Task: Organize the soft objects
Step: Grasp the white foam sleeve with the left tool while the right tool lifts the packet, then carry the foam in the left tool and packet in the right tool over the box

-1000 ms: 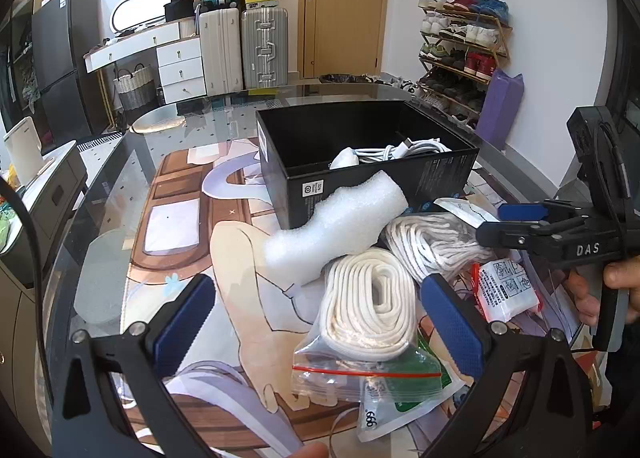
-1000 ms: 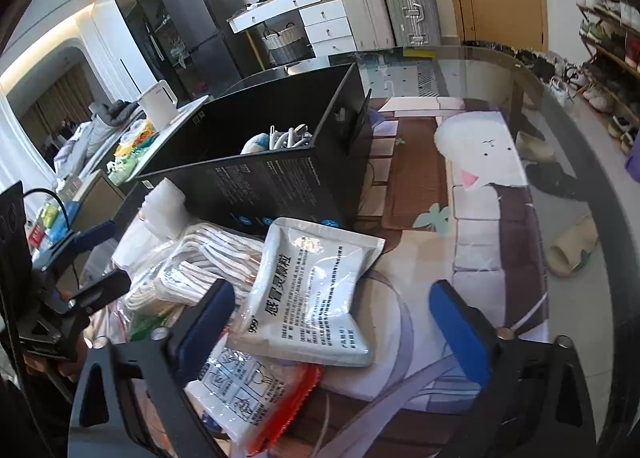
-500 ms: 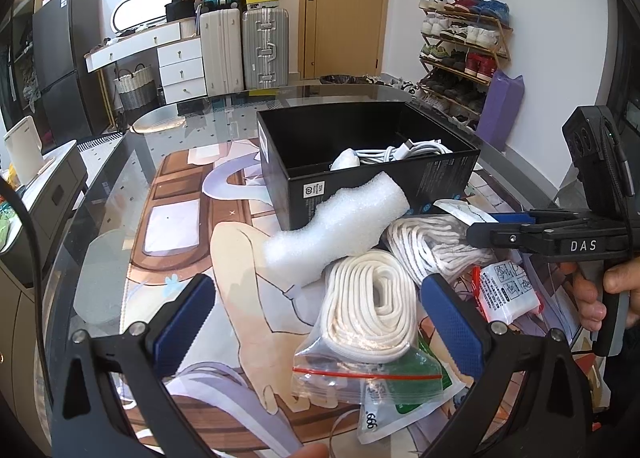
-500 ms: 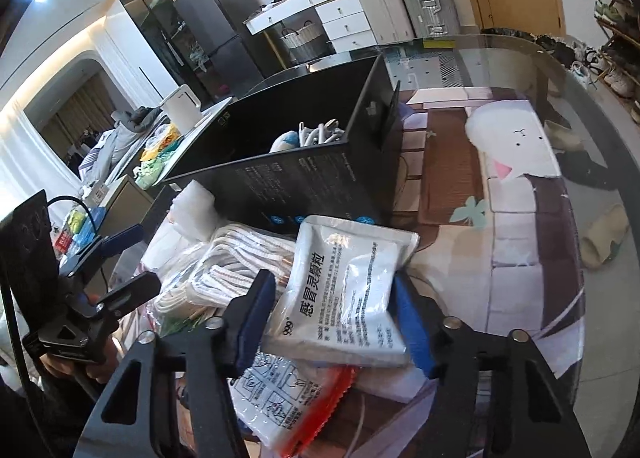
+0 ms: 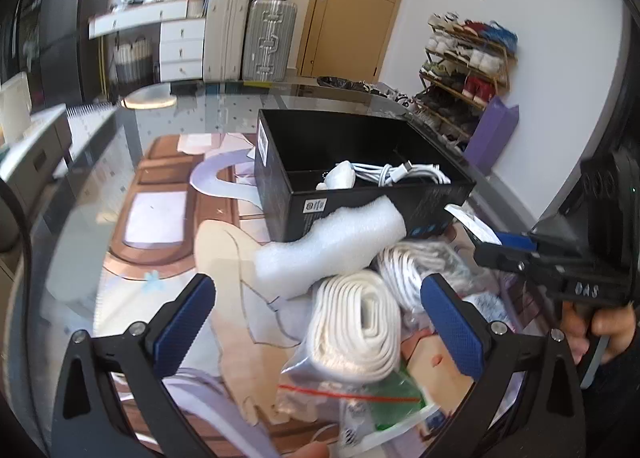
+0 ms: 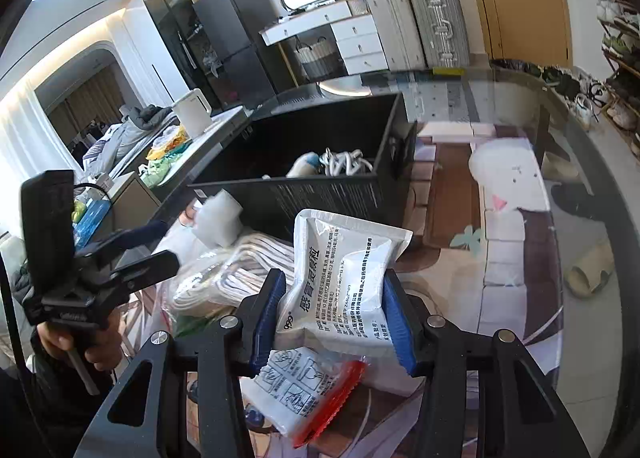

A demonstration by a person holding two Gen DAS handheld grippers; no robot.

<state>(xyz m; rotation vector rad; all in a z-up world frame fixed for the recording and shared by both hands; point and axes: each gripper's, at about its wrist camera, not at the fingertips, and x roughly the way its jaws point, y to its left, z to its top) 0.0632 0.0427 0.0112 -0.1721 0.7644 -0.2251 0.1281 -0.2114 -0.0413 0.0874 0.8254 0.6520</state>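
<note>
My right gripper is shut on a white medicine pouch and holds it lifted, tilted up, in front of the black box. The black box holds white cables. My left gripper is open and empty over a bagged white coiled strap. A white foam piece leans on the box front. A bundle of white cord lies to the right. The right gripper also shows in the left wrist view.
A red-edged sachet lies under the pouch. A clear zip bag with green contents lies near the left gripper. The glass table has a printed mat. Suitcases, drawers and a shoe rack stand behind.
My right gripper closed on the white medicine pouch and lifted it off the pile. My left gripper stayed open and tilted slightly.
</note>
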